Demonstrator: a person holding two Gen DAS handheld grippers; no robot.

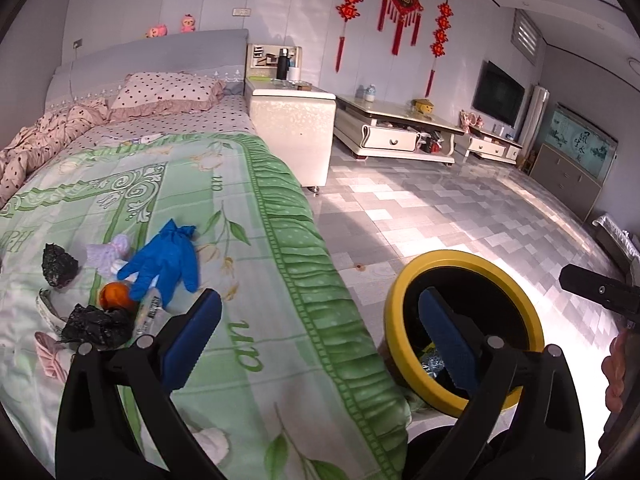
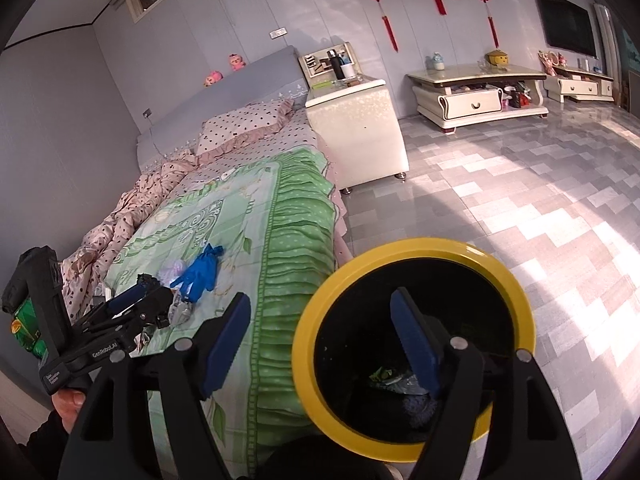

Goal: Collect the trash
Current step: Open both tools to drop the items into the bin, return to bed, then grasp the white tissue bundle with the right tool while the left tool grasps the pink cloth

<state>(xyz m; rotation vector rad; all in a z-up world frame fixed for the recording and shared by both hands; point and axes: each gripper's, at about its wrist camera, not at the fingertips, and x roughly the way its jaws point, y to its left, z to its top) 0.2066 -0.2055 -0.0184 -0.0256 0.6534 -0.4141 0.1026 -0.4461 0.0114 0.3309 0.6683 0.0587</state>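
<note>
A yellow-rimmed black trash bin (image 1: pixel 464 328) (image 2: pixel 412 344) stands on the floor beside the bed, with some trash inside. On the green bedspread (image 1: pixel 248 240) lie a blue glove (image 1: pixel 164 266) (image 2: pixel 198 270), two crumpled black bags (image 1: pixel 59 266) (image 1: pixel 96 326), an orange (image 1: pixel 116 295), a white wad (image 1: pixel 108 254) and a clear wrapper (image 1: pixel 150 308). My left gripper (image 1: pixel 320 340) is open and empty, over the bed edge, right of the trash pile. My right gripper (image 2: pixel 324 344) is open and empty, above the bin's rim. The left gripper also shows in the right wrist view (image 2: pixel 132 304).
A white nightstand (image 1: pixel 292 124) stands beside the bed head. A low white TV cabinet (image 1: pixel 400 132) and a wall TV (image 1: pixel 498 94) are at the far wall. The tiled floor (image 1: pixel 440 216) stretches right of the bed. Pink polka-dot bedding (image 1: pixel 48 136) is bunched at the left.
</note>
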